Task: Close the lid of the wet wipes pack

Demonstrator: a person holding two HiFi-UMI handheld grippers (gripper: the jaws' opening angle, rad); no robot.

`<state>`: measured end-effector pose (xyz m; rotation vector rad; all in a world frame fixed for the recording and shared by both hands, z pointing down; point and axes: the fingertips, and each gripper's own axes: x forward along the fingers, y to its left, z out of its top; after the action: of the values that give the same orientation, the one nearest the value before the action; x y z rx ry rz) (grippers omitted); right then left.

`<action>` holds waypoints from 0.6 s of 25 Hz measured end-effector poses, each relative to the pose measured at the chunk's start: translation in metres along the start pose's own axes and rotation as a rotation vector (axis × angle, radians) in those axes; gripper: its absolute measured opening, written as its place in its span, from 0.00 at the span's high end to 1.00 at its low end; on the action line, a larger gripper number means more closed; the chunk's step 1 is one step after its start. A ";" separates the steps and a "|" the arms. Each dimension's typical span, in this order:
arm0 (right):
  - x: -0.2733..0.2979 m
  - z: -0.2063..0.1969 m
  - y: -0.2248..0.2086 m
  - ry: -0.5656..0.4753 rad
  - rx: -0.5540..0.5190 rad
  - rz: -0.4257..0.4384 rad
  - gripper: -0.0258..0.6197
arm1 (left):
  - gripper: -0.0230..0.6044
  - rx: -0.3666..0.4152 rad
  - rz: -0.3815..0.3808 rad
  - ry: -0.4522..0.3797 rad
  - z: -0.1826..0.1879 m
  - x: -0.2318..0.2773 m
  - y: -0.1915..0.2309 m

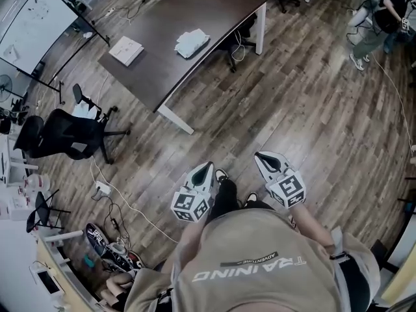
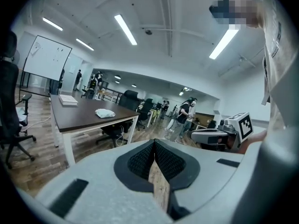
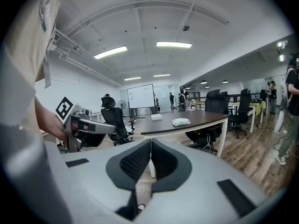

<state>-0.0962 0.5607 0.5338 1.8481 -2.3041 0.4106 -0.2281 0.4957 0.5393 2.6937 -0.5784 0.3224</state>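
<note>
The wet wipes pack (image 1: 192, 42) lies on the dark table (image 1: 169, 44) well ahead of me; its lid state is too small to tell. It shows as a pale bundle in the left gripper view (image 2: 104, 113) and the right gripper view (image 3: 181, 122). My left gripper (image 1: 203, 172) and right gripper (image 1: 265, 158) are held side by side above the wooden floor, far short of the table. Both are shut with nothing between the pads.
A white box (image 1: 126, 50) lies on the table's left part. A black office chair (image 1: 65, 134) stands left of me, another (image 1: 235, 39) is tucked under the table. A whiteboard (image 1: 36, 25) stands far left. People (image 1: 377, 18) stand at the far right. Cables (image 1: 114, 203) run over the floor.
</note>
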 end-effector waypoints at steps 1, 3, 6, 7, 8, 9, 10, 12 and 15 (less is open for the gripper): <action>0.008 0.002 -0.003 0.007 0.001 -0.003 0.94 | 0.95 -0.003 -0.009 -0.005 0.004 0.007 0.007; 0.024 0.010 -0.012 0.015 0.001 -0.014 0.94 | 0.95 0.000 -0.030 -0.015 0.017 0.023 0.023; 0.050 0.039 -0.028 0.006 -0.026 -0.034 0.94 | 0.95 0.020 -0.076 -0.055 0.047 0.050 0.043; 0.060 0.049 -0.033 0.003 -0.040 -0.040 0.94 | 0.95 0.027 -0.089 -0.069 0.058 0.058 0.050; 0.071 0.059 -0.036 -0.001 -0.051 -0.046 0.94 | 0.95 0.030 -0.098 -0.078 0.067 0.064 0.059; 0.082 0.069 -0.039 -0.006 -0.055 -0.052 0.94 | 0.95 0.030 -0.105 -0.085 0.075 0.068 0.068; 0.092 0.077 -0.040 -0.014 -0.054 -0.056 0.94 | 0.95 0.027 -0.111 -0.092 0.082 0.071 0.077; 0.111 0.090 -0.042 -0.033 -0.048 -0.065 0.94 | 0.95 0.017 -0.120 -0.108 0.094 0.076 0.094; 0.138 0.102 -0.043 -0.050 -0.059 -0.095 0.94 | 0.95 -0.002 -0.120 -0.129 0.107 0.088 0.125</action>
<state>-0.0808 0.3920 0.4823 1.9513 -2.2234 0.2839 -0.1888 0.3168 0.5061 2.7473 -0.4491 0.1167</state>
